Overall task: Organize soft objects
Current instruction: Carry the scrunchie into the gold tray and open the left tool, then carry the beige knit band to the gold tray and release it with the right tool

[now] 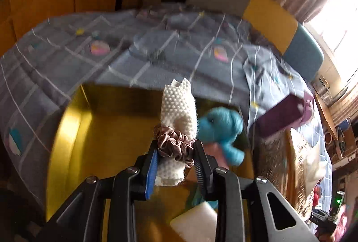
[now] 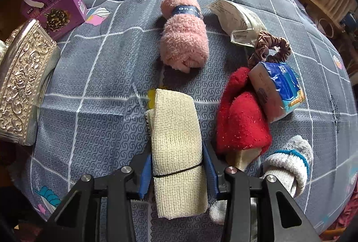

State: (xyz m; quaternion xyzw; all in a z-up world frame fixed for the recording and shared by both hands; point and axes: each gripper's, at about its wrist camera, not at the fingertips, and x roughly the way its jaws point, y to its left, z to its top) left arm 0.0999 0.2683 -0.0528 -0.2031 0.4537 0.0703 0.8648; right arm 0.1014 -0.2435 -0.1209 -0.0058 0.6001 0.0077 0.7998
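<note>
Your left gripper (image 1: 175, 156) holds a rolled white dotted cloth (image 1: 177, 108) banded by a mauve scrunchie (image 1: 174, 147); its jaws sit against the scrunchie on both sides, gripping the roll. The roll's long axis runs straight away from the jaws, and it hangs over the open yellow box (image 1: 73, 121), which lies directly below and ahead. A blue plush toy (image 1: 221, 130) and a white block (image 1: 197, 223) already lie inside, to the right. Your right gripper (image 2: 177, 169) is closed on a rolled beige mesh cloth (image 2: 176, 141) tied with a thin black band, its length also pointing away from the jaws, low over the grey patterned bedspread (image 2: 100, 96). The left hand is likely the nearer to the box, so its roll looks next to go in.
</note>
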